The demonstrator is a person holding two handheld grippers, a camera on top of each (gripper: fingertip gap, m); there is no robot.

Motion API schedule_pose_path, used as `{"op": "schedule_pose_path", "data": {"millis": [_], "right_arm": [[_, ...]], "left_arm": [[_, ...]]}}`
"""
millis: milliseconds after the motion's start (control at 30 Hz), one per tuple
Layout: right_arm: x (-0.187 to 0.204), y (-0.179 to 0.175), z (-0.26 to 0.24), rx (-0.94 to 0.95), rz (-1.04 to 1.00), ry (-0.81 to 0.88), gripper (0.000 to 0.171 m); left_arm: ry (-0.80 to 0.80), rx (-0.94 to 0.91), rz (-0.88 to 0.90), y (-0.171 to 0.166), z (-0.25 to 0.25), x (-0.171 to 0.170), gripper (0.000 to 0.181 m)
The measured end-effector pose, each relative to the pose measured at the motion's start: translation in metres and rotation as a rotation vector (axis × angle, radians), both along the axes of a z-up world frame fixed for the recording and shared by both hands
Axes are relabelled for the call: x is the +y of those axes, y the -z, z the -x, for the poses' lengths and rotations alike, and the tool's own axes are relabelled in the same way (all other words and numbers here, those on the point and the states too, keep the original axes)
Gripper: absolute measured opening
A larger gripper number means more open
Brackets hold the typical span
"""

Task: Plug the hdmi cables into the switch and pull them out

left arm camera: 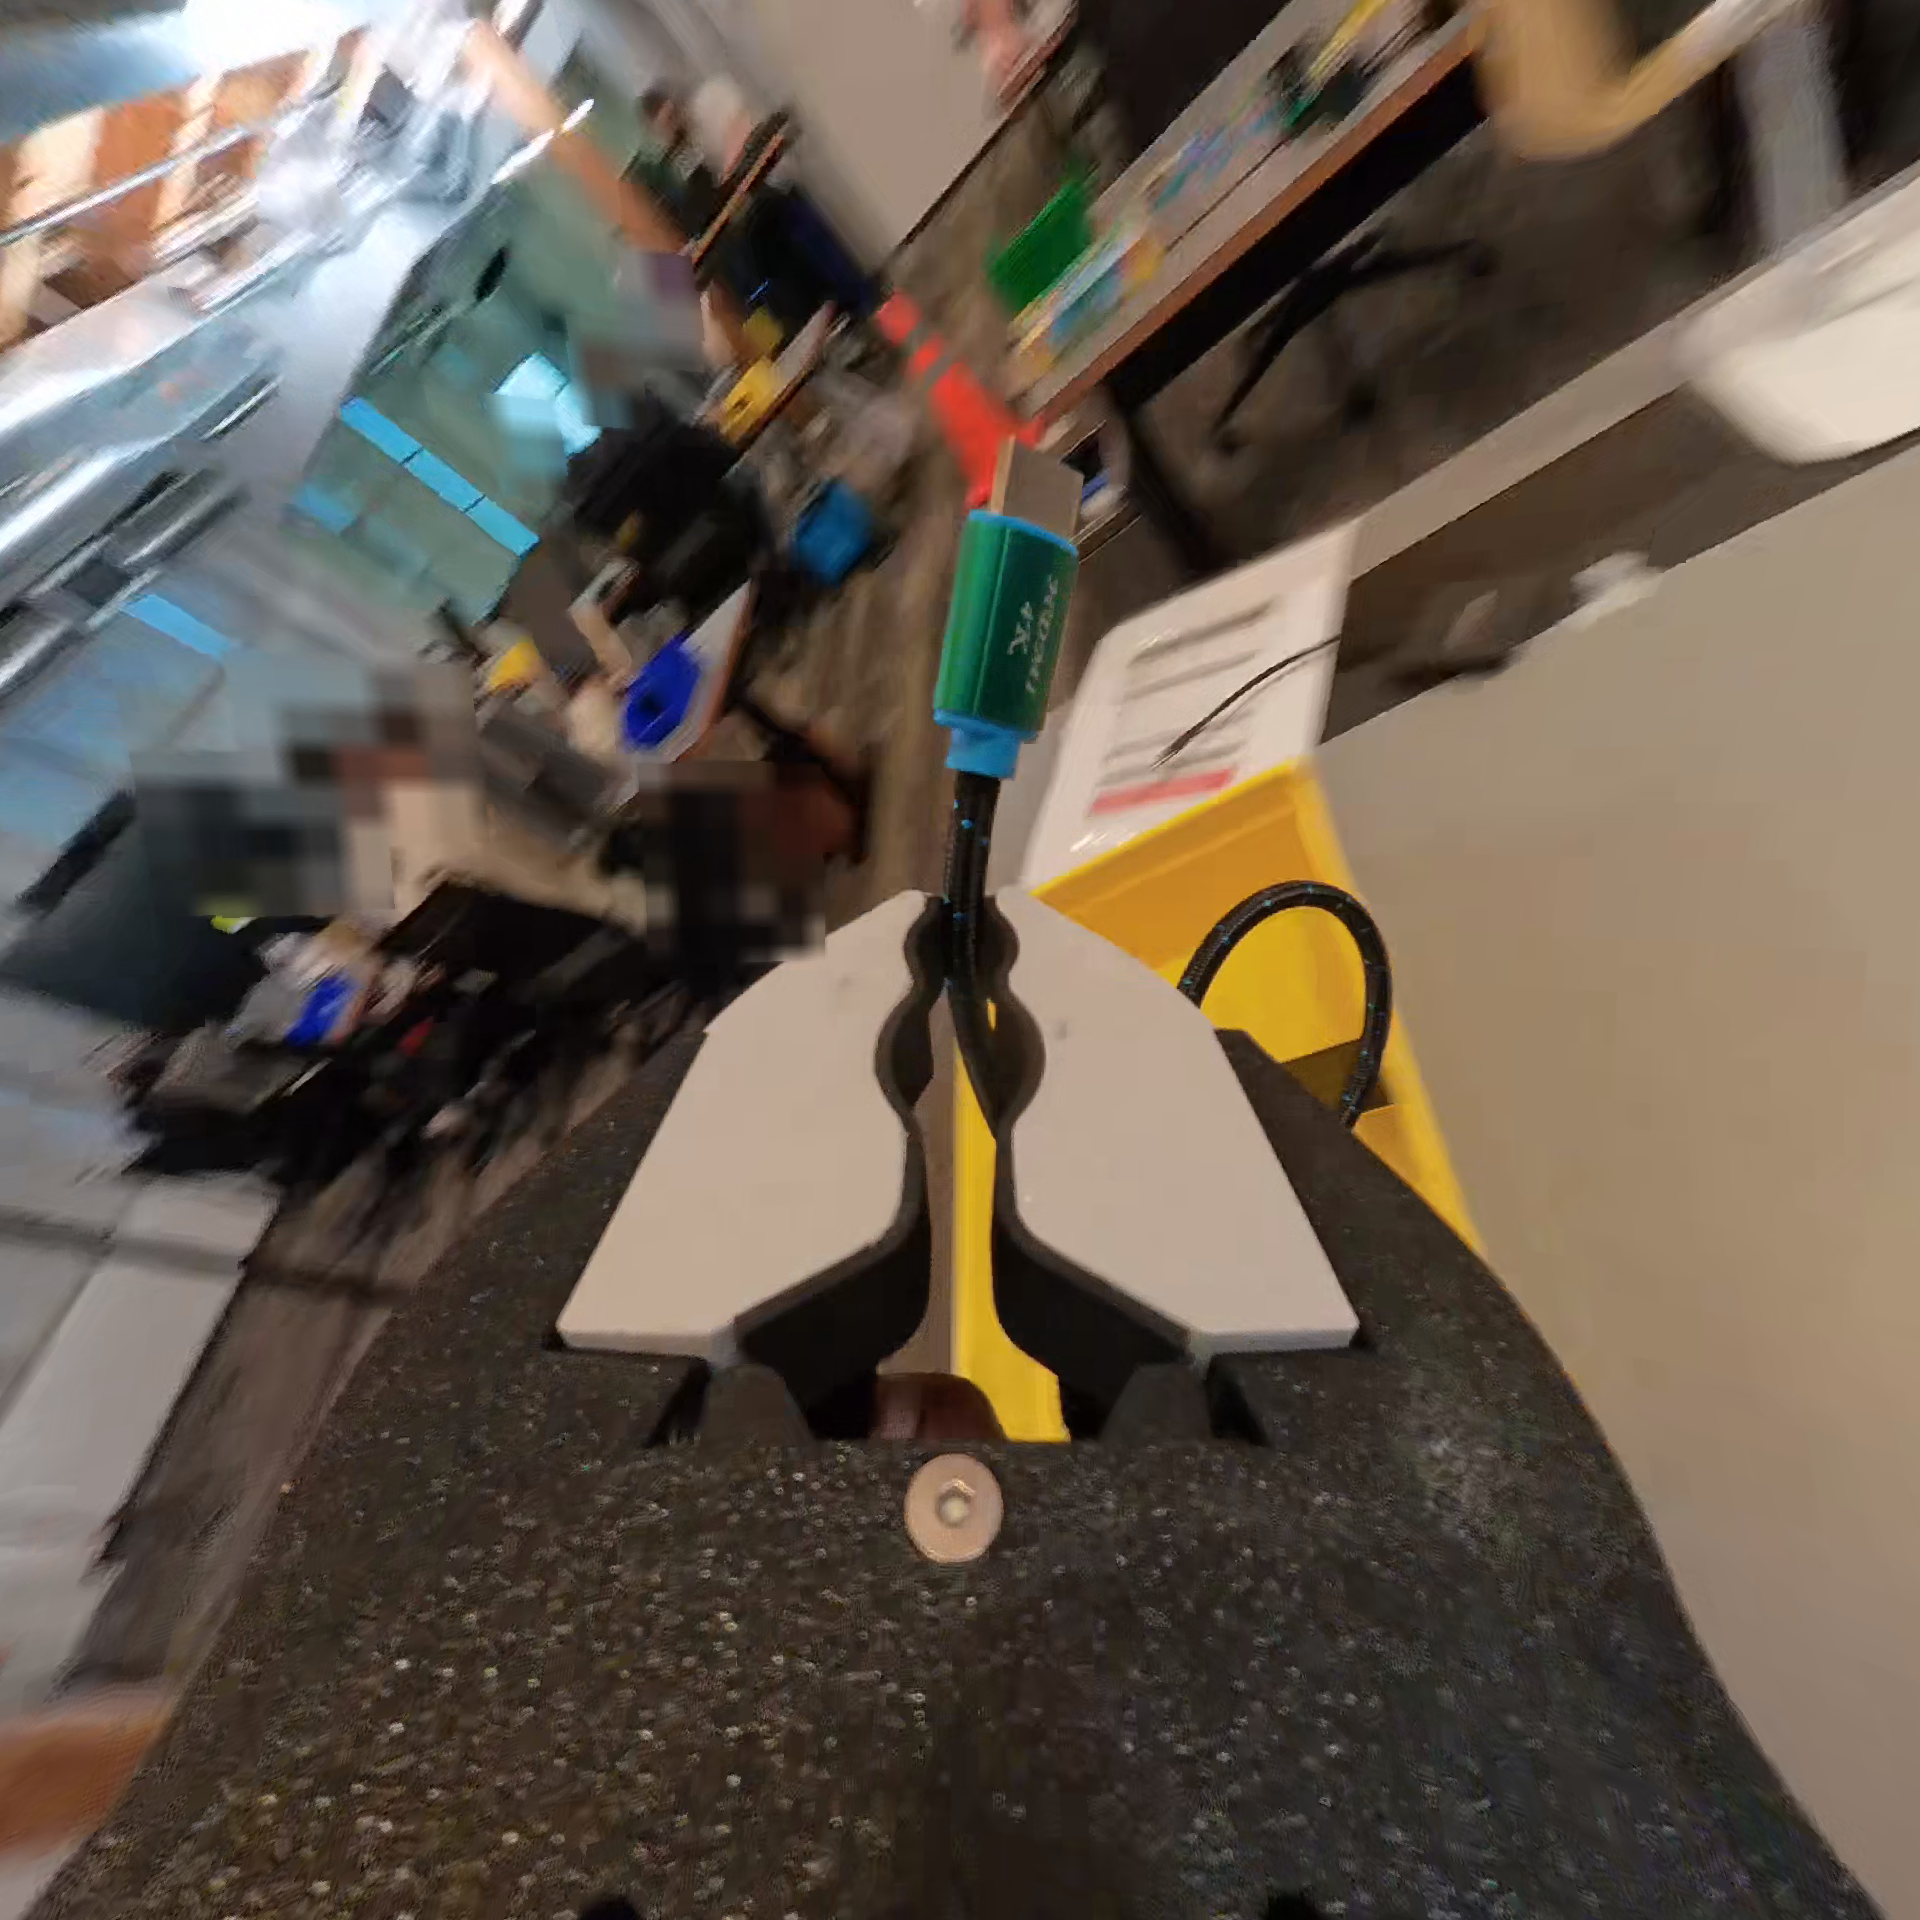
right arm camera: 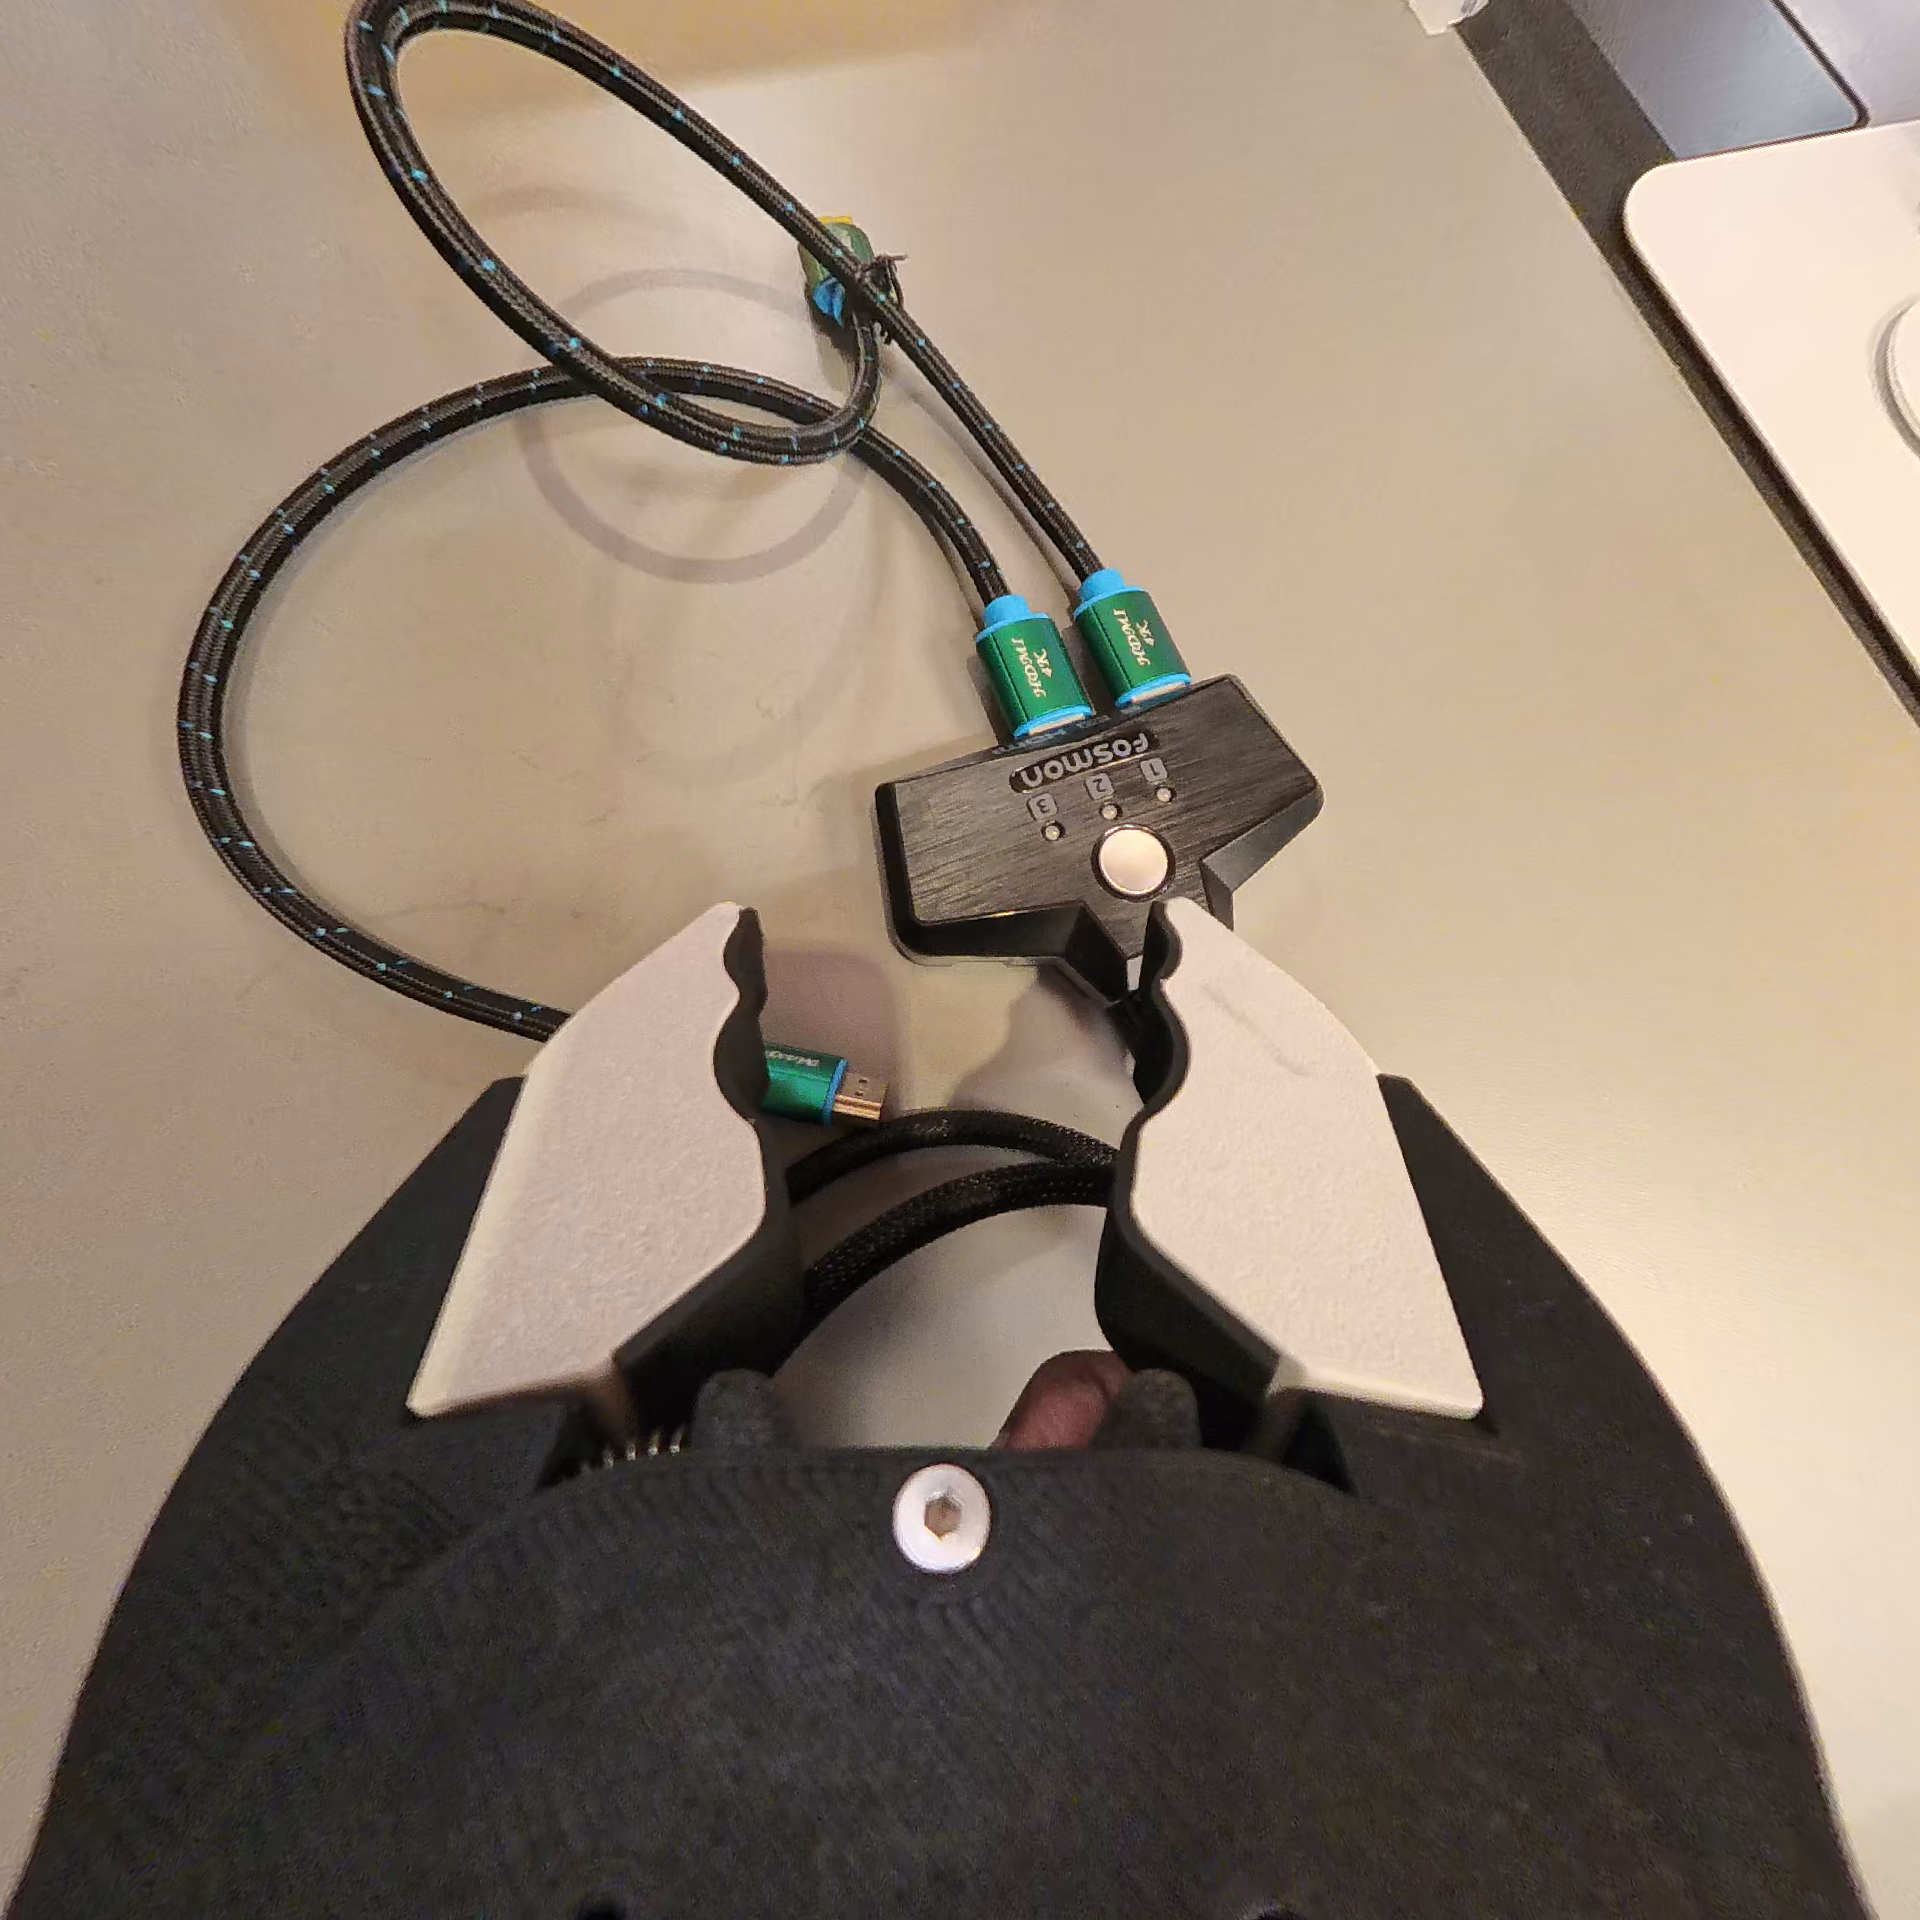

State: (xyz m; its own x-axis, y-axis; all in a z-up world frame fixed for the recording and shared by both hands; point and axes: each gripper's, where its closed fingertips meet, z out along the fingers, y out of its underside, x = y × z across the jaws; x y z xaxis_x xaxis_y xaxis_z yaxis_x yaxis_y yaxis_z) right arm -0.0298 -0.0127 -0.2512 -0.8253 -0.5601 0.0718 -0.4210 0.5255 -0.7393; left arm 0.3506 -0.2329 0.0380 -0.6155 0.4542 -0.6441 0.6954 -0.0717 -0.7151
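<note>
In the left wrist view my left gripper [left arm camera: 961, 904] is shut on a black braided hdmi cable [left arm camera: 964, 831] just below its green connector [left arm camera: 1003, 623], which points up in the air with its metal plug free. In the right wrist view my right gripper [right arm camera: 956, 920] is open just above the table. The black switch [right arm camera: 1091, 831] lies just beyond its fingertips, and the right fingertip [right arm camera: 1184, 935] is at the switch's near edge. Two green connectors [right arm camera: 1081, 665] are plugged side by side into the switch's far side. A loose green connector [right arm camera: 821, 1086] lies by the left finger.
Braided cables loop over the beige table [right arm camera: 1455, 623], with another connector [right arm camera: 836, 265] at the far end. A white flat object [right arm camera: 1787, 312] sits at the right edge. A yellow bin [left arm camera: 1195, 904] and a printed sheet [left arm camera: 1195, 707] are to the left gripper's right.
</note>
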Motion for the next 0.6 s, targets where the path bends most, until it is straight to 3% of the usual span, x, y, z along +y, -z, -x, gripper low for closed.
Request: {"op": "schedule_pose_path", "data": {"millis": [167,333,433,600], "right_arm": [[0.0,-0.003,0.001,-0.016,0.008,0.0,0.07],[0.001,-0.005,0.002,-0.031,0.014,-0.005,0.071],[0.001,-0.003,0.003,-0.035,0.012,-0.003,0.071],[0.0,-0.005,0.006,-0.045,0.019,0.002,0.071]], "left_arm": [[0.482,0.03,-0.23,0.005,0.107,0.077,0.006],[0.958,-0.048,-0.574,0.063,0.207,0.167,0.006],[1.088,-0.125,-0.745,0.119,0.257,0.199,0.006],[1.076,-0.303,-0.895,0.226,0.315,0.206,0.007]]}}
